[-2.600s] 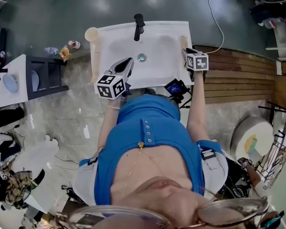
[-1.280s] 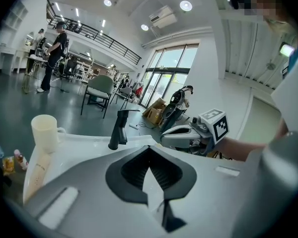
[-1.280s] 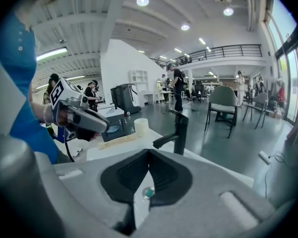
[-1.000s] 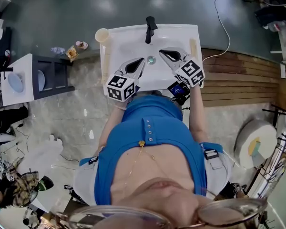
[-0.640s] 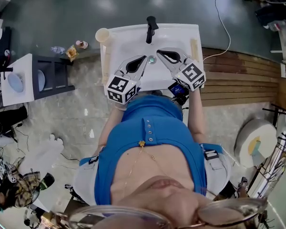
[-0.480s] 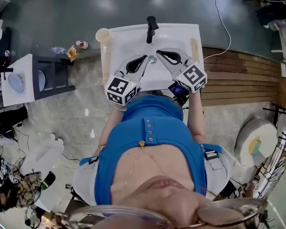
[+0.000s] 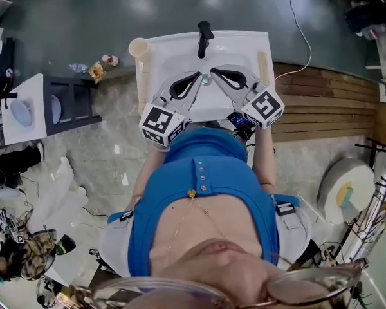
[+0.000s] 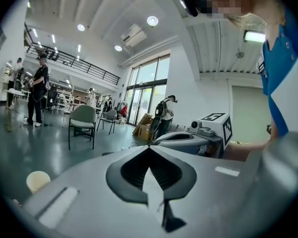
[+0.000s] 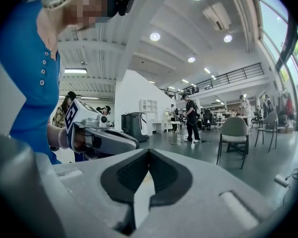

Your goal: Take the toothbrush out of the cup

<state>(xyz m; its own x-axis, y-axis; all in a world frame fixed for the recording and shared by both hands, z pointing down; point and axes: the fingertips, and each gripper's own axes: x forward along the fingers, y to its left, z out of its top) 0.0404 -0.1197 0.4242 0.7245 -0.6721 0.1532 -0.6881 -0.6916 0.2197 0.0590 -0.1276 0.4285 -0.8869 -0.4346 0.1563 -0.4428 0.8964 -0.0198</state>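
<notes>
Cup upright (mouth up), far-left sink corner

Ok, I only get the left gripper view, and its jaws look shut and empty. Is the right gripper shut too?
Observer: Yes, the right gripper has its jaws together with nothing between them.
Operator: What's underneath the two of them?
Observer: In the head view both hang over the white sink, tips near its drain.
Operator: And the cup, anything inside?
Observer: From above, the beige cup at the sink's far left corner looks empty, as far as I can tell.
</notes>
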